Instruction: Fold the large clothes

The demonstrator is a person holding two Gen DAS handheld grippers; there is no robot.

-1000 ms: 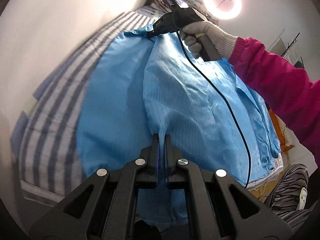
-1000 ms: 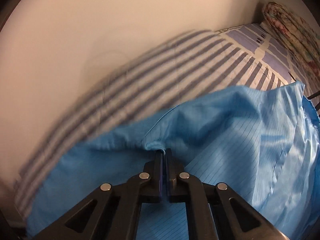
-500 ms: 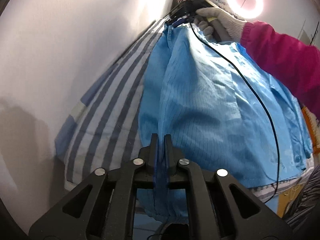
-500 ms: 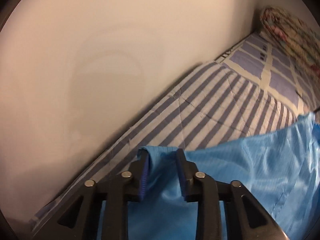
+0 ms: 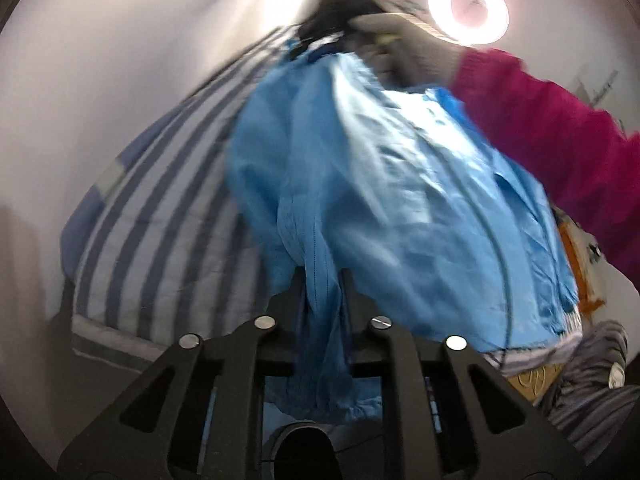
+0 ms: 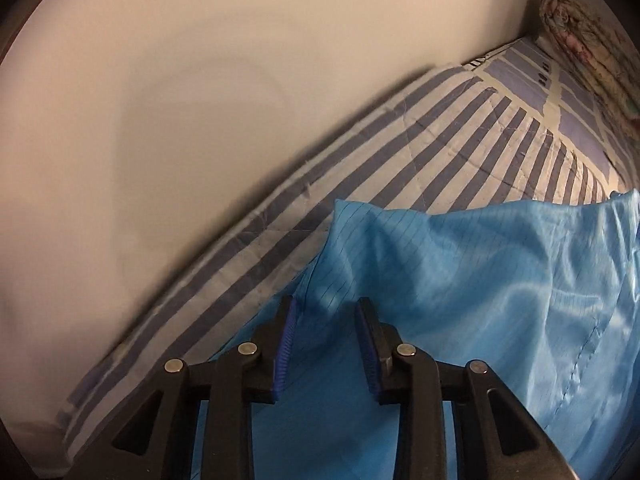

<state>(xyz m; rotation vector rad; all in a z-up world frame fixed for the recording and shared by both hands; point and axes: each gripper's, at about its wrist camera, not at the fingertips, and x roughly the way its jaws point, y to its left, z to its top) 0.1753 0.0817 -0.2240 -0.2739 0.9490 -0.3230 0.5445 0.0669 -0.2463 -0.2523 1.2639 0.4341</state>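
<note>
Loosely bunched, glossy pinstriped blue garment [image 6: 460, 280], striped quilt [image 6: 440, 152]

Wall [image 6: 200, 80] close beside striped bedding [image 6: 440, 148].

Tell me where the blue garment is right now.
The blue garment lies spread on the striped bedsheet beside the white wall; in the left wrist view it fills the centre, its near end bunched between the left hand-held gripper fingers.

Bedroom: striped bed [image 6: 460, 152], rolled quilt [image 6: 580, 28]
</note>
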